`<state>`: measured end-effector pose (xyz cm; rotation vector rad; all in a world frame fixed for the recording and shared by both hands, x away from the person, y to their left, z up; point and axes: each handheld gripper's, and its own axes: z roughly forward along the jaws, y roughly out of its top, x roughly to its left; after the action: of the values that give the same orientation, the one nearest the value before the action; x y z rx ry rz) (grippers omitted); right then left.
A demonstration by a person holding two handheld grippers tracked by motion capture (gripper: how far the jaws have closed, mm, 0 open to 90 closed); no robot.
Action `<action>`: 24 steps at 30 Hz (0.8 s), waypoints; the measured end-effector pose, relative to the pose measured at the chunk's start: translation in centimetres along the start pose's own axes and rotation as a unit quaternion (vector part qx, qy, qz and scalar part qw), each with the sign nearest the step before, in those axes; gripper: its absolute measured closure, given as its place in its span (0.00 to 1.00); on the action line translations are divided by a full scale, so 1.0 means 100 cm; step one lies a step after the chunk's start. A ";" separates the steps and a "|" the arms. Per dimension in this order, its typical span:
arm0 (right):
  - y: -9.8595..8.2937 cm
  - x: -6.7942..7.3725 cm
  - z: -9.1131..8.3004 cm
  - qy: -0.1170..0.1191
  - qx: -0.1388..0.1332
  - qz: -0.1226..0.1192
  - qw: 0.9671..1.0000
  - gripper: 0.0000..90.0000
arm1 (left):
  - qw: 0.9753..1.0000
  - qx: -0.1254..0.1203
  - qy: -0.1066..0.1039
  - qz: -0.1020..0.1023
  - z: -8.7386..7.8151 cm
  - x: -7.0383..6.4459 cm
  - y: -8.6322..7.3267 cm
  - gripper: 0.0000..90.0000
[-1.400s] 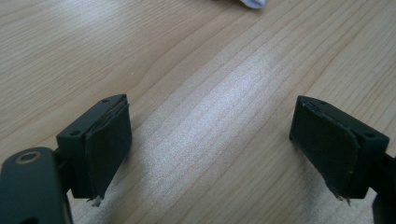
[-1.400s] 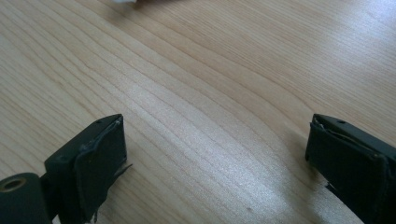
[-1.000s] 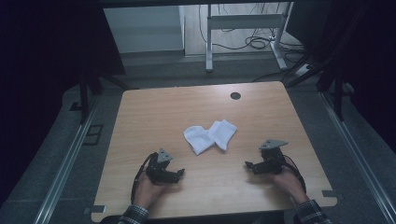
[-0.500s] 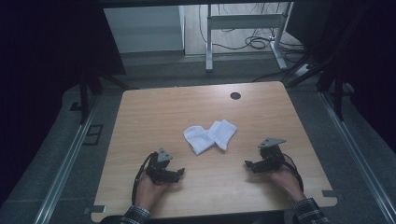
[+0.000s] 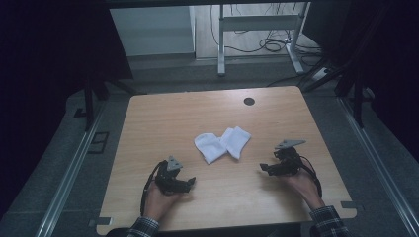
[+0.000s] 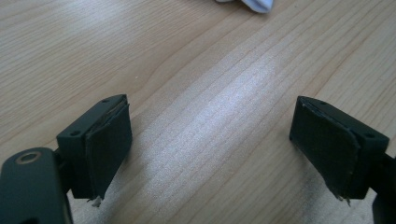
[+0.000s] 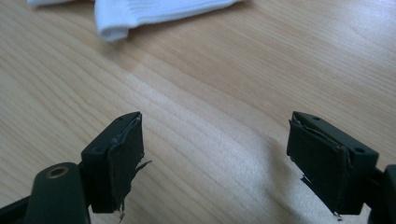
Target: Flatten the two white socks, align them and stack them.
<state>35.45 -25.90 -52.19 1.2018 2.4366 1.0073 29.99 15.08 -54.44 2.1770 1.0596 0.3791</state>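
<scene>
Two white socks lie side by side at the middle of the wooden table, seen from the high view, their long axes running roughly away from the person and slightly fanned apart. The left gripper rests low at the near edge, left of the pair; the right gripper sits at the near right, somewhat closer to the nearest sock. Both point inward toward the pair.

From the left gripper view, the left gripper stands wide open over bare wood and holds nothing, with a corner of white sock far ahead at the top edge.

From the right gripper view, the right gripper is equally spread and empty, and a ribbed sock cuff lies ahead and to its left, well apart from the jaws. The right hand looks better placed to reach first.
</scene>
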 end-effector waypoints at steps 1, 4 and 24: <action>0.002 -0.001 0.000 0.001 0.000 0.001 1.000 0.21 | 1.000 0.000 0.000 0.000 0.000 0.000 0.000 0.15; 0.006 -0.002 0.001 0.001 0.000 0.003 1.000 0.22 | 1.000 0.000 0.000 0.000 0.000 0.000 0.000 0.15; 0.068 -0.014 0.020 0.031 -0.004 -0.010 0.999 0.58 | 1.000 0.000 0.000 0.001 0.000 0.000 0.000 0.15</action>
<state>41.40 -23.15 -49.19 1.1566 2.4839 1.0632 29.99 15.08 -54.44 2.1784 1.0583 0.3787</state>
